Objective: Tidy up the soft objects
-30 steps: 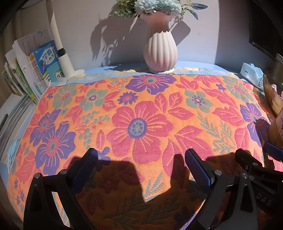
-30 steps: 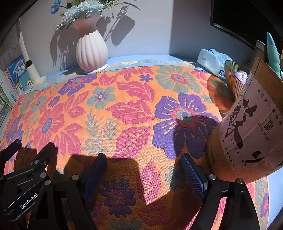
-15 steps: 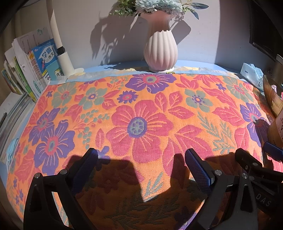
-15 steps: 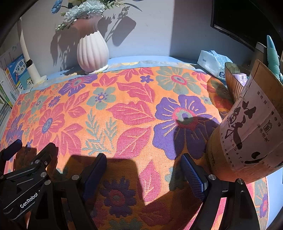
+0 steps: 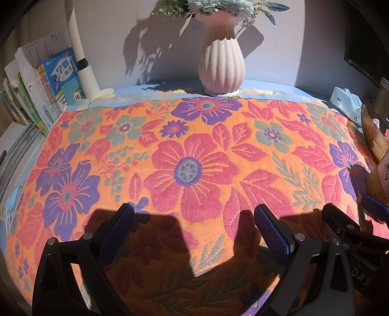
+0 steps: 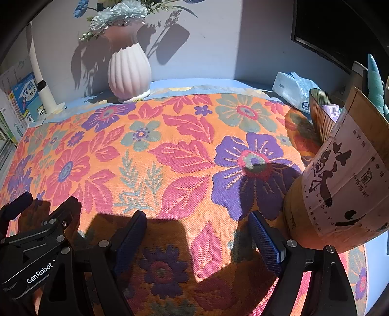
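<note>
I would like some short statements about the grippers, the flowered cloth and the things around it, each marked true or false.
1. The left gripper is open with nothing between its fingers. True.
2. The right gripper is shut on the flowered cloth. False: it is open above the cloth.
3. The pink ribbed vase stands at the far edge, near the wall. True.
4. The vase is empty. False: it holds flowers.
5. The books stand to the right of the cloth. False: they are on its left in the left wrist view.
</note>
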`<move>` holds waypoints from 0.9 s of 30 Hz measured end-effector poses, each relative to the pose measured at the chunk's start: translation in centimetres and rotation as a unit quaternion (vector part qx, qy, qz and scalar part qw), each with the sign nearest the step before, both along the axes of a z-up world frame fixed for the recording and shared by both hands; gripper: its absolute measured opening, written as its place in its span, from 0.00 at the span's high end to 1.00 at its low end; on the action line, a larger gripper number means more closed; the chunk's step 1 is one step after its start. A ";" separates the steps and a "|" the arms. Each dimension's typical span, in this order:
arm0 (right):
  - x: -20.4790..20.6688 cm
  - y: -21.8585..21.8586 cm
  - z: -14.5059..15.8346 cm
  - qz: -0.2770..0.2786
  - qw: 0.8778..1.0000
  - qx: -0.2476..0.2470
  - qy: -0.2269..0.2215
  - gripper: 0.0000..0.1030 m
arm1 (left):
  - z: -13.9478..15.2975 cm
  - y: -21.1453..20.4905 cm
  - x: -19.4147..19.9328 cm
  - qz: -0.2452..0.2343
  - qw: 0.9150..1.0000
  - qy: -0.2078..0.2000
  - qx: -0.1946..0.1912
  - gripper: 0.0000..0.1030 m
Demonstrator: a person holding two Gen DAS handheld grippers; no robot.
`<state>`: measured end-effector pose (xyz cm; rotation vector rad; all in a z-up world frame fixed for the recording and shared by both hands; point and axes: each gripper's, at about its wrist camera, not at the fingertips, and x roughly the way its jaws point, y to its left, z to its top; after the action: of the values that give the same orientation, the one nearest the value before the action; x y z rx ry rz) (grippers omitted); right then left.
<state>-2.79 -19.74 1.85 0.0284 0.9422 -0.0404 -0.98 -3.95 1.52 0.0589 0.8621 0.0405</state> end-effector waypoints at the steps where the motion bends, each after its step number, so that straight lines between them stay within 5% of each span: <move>1: 0.0 0.0 0.0 0.000 1.000 0.000 0.000 0.19 | 0.0 0.0 0.0 0.000 1.000 0.000 0.000 0.04; 27: 0.1 0.1 0.1 0.004 1.000 -0.005 0.002 0.18 | -0.3 0.2 0.1 0.002 1.000 0.008 -0.006 0.04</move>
<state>-2.70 -19.65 1.92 0.0159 0.9451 -0.0382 -0.91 -3.78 1.19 0.0470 0.8776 0.0382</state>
